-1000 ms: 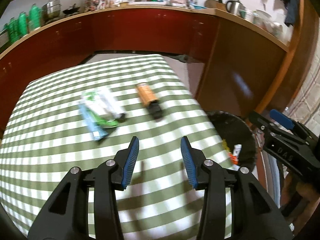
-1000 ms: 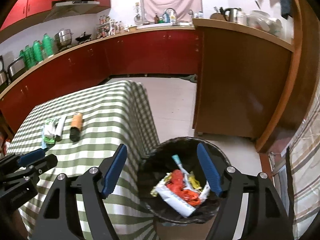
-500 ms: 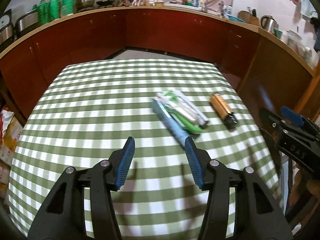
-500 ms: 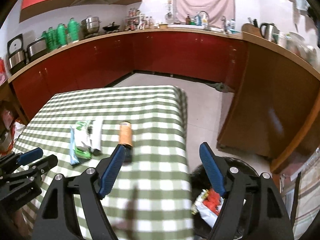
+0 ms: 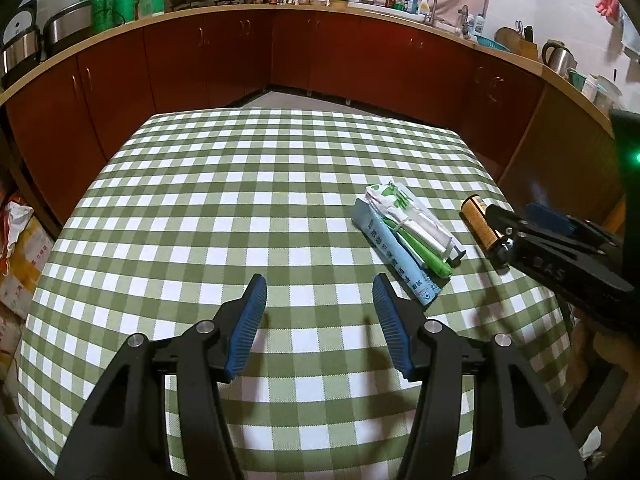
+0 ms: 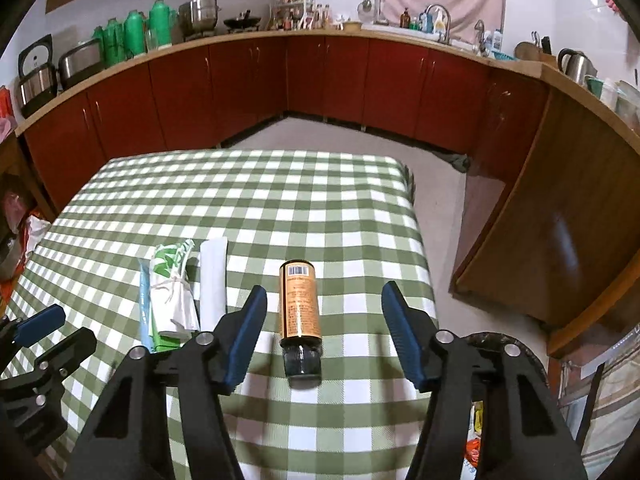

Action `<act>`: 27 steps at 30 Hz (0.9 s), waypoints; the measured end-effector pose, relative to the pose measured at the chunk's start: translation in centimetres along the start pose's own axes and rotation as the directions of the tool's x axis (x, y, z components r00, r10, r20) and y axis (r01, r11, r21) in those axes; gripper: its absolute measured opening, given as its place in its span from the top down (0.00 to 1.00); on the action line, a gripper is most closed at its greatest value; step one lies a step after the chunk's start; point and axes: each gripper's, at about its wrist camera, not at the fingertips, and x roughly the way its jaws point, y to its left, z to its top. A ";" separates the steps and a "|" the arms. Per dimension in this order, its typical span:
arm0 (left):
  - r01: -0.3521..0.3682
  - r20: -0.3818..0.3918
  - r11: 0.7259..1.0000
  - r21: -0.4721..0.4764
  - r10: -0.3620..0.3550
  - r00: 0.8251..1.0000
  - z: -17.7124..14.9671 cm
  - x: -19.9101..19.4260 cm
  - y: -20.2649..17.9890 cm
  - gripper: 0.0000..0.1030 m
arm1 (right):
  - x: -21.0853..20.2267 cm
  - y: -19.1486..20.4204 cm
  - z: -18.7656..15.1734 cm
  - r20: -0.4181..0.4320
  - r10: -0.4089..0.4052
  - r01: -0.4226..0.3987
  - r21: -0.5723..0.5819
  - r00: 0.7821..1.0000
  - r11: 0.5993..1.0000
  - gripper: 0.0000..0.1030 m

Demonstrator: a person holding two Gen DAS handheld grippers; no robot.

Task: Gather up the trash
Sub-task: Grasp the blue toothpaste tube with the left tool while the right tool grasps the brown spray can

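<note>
With jaws wide, the right gripper [image 6: 322,316] is best lowered squarely astride the orange bottle [image 6: 299,306]; the left gripper [image 5: 318,308] hangs open, empty.

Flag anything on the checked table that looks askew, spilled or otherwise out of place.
The orange bottle lies on its side with its dark cap toward the right gripper, not upright. Left of it, a bundle of wrappers lies loosely piled on the tablecloth. No spill or damage shows. Both the right and the left gripper are open and empty.
</note>
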 end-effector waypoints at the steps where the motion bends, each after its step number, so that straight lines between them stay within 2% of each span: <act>1: 0.001 -0.001 1.000 0.000 -0.001 1.000 0.0 0.1 0.0 0.48 | 0.3 0.1 0.0 -0.012 0.000 0.000 -0.001 1.000 1.000 0.45; 5: 0.006 -0.008 1.000 -0.002 -0.006 1.000 0.1 0.6 -0.2 0.47 | 1.0 0.3 0.2 -0.044 0.012 -0.012 0.000 0.999 1.000 0.52; 7: 0.011 -0.012 1.000 -0.006 -0.011 1.000 0.2 0.9 -0.4 0.46 | 1.4 0.5 0.2 -0.068 0.027 -0.028 -0.005 0.997 1.000 0.59; 9: 0.013 -0.011 1.000 -0.008 -0.013 1.000 0.3 1.0 -0.6 0.41 | 1.7 0.6 0.1 -0.081 0.044 -0.045 -0.009 0.996 0.999 0.74; 10: 0.016 -0.011 1.000 -0.008 -0.016 1.000 0.4 1.1 -0.7 0.40 | 1.7 0.8 0.1 -0.084 0.052 -0.053 -0.009 0.995 0.999 0.75; 20: 0.042 -0.034 0.999 0.005 -0.042 0.999 0.9 2.3 -2.7 0.39 | 0.4 0.3 -0.9 -0.054 0.070 -0.069 0.012 0.996 0.998 0.75; 27: 0.002 -0.052 1.000 0.030 0.000 0.999 0.8 3.4 -3.1 0.36 | 0.0 -0.3 -1.2 -0.050 0.087 -0.086 0.020 0.995 0.996 0.75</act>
